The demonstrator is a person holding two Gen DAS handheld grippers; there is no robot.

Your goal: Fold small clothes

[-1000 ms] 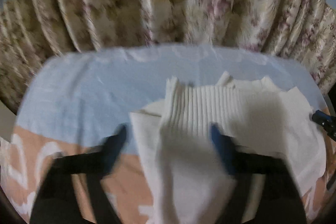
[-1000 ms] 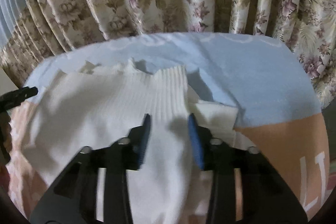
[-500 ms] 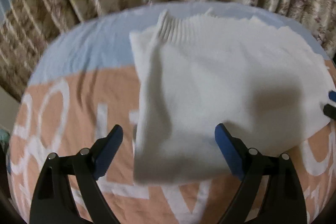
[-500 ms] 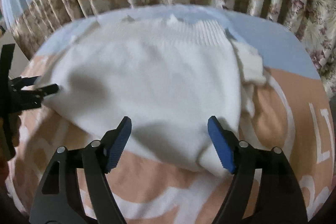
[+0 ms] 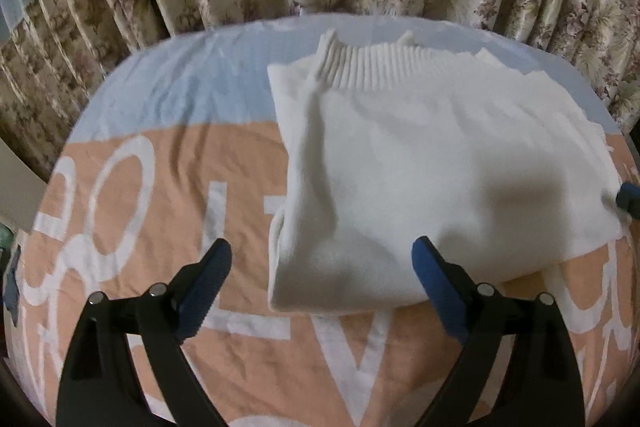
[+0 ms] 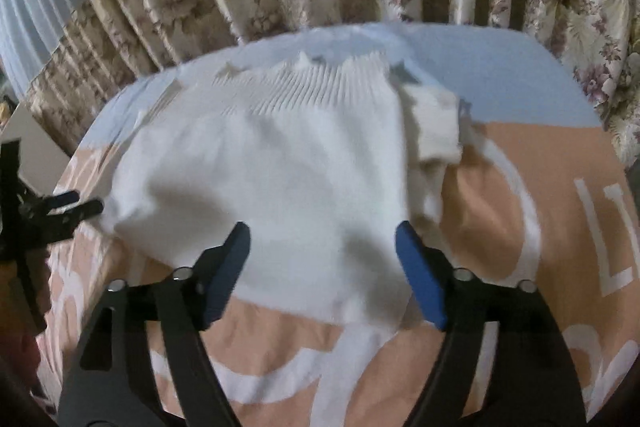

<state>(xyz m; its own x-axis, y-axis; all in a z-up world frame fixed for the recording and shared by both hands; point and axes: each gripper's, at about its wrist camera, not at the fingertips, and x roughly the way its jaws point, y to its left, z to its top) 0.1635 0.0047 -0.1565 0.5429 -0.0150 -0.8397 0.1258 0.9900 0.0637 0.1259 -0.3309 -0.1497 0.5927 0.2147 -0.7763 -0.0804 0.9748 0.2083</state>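
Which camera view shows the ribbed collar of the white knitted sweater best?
The left wrist view: the ribbed collar of the white knitted sweater is sharp there, each rib distinct. The right wrist view shows the collar too, but blurred.

1 white sweater [image 5: 432,163], 2 tools

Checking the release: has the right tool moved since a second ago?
Yes. The right tool has backed away from the ribbed collar toward the sweater's near fold, its jaws just opening, gripping nothing.
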